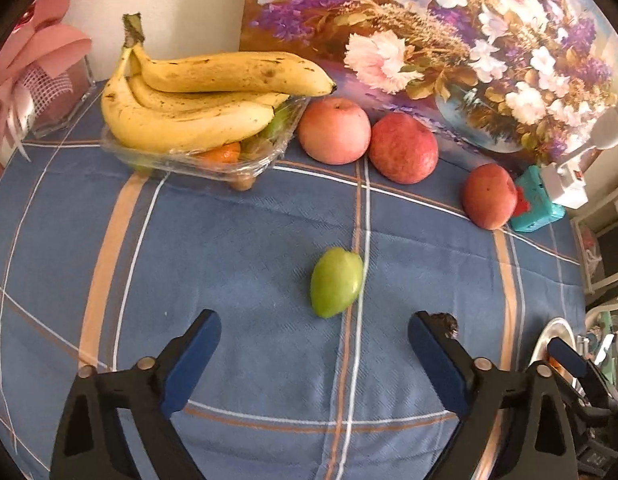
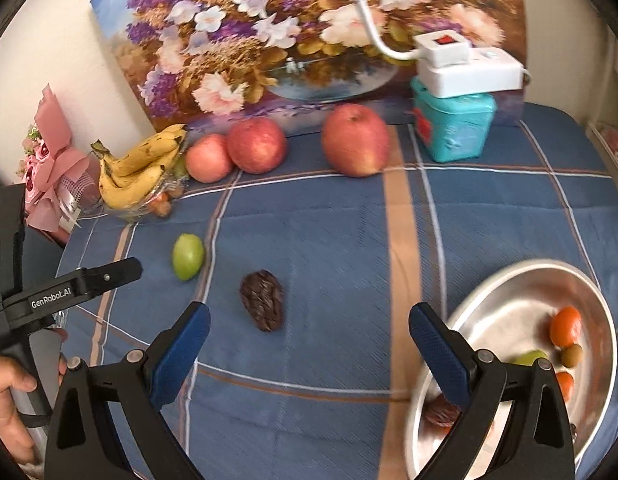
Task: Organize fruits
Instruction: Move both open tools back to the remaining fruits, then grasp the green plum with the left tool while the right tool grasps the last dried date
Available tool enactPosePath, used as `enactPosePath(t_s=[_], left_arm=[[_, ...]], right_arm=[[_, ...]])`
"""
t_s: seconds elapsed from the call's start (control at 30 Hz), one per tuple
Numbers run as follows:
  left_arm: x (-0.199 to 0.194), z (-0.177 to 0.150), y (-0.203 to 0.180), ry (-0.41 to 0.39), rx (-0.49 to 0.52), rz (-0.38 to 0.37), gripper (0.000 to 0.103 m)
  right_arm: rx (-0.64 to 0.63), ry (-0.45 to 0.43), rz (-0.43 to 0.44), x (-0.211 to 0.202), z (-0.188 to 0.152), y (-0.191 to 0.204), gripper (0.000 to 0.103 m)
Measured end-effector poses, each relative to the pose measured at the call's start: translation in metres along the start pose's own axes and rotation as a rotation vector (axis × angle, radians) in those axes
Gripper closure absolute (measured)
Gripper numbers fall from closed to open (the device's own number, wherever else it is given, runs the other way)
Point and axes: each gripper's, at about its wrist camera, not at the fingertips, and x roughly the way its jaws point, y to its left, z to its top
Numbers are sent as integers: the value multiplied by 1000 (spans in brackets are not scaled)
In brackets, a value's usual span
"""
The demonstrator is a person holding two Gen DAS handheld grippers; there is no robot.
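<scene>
A small green fruit (image 1: 336,282) lies on the blue checked cloth just ahead of my left gripper (image 1: 315,332), which is open with nothing between its fingers. A dark wrinkled fruit (image 2: 263,306) lies in front of my open right gripper (image 2: 309,320), nearer its left finger; in the left wrist view the left gripper's right fingertip half hides it. Three red apples (image 1: 333,130) (image 1: 403,148) (image 1: 489,196) sit along the back. A bunch of bananas (image 1: 189,96) rests on a clear plastic tray (image 1: 245,166) of small fruits. A metal bowl (image 2: 509,280) at the right holds oranges and small green fruits.
A flower painting (image 2: 289,40) leans against the wall behind the apples. A teal box (image 2: 453,128) with a white lamp base (image 2: 469,68) on top stands at the back right. A pink bouquet (image 2: 53,168) is at the far left. A hand (image 2: 9,392) grips the left gripper's handle.
</scene>
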Motion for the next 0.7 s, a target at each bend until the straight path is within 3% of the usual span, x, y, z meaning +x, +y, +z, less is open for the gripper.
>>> enactPosePath(t_s=[0.3,0.43,0.7], left_arm=[[38,12,0,42,-19,-39,14],[55,16,-1,55,-23,-46,20],[72,18,-2,64,-19,-35,31]], right_arm=[[-27,85,24,44,10,22,12],[-35,137,24,70,7,28,25],[-65,173,4,93,6,36,37]])
